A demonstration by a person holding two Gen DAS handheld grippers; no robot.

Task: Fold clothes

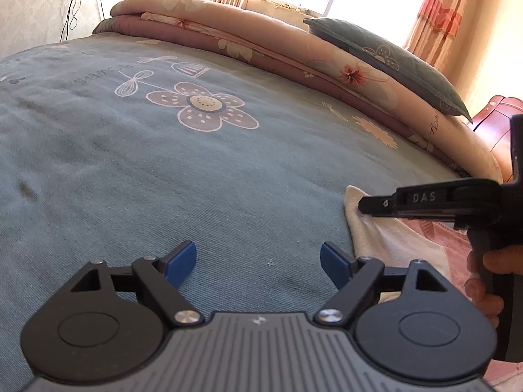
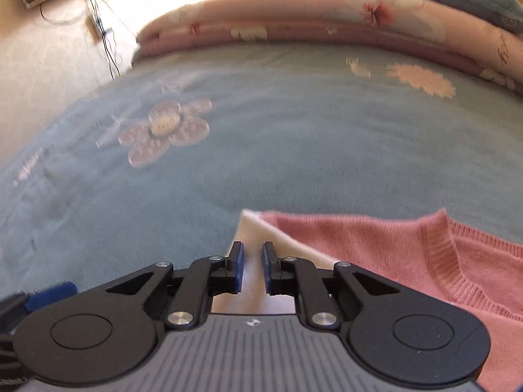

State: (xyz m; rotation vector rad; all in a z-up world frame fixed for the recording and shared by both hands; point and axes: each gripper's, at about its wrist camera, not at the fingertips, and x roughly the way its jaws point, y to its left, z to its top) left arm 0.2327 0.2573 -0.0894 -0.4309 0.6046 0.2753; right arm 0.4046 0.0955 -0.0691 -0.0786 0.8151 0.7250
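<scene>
Your right tongs (image 2: 252, 268) hover narrowly parted over the white cloth (image 2: 251, 232) under the pink sweater (image 2: 376, 248) on the bed (image 2: 261, 150) — left tongs (image 1: 258, 263) spread wide, holding nothing. Folded or not — unclear.

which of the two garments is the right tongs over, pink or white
The white garment: the right tongs hover over its corner; the pink sweater lies beside them.

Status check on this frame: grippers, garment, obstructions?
Left gripper open, empty, over bare bedspread. Right gripper narrowly open, over white cloth. Pink sweater lying on it, not gripped. Nothing in the way.
</scene>
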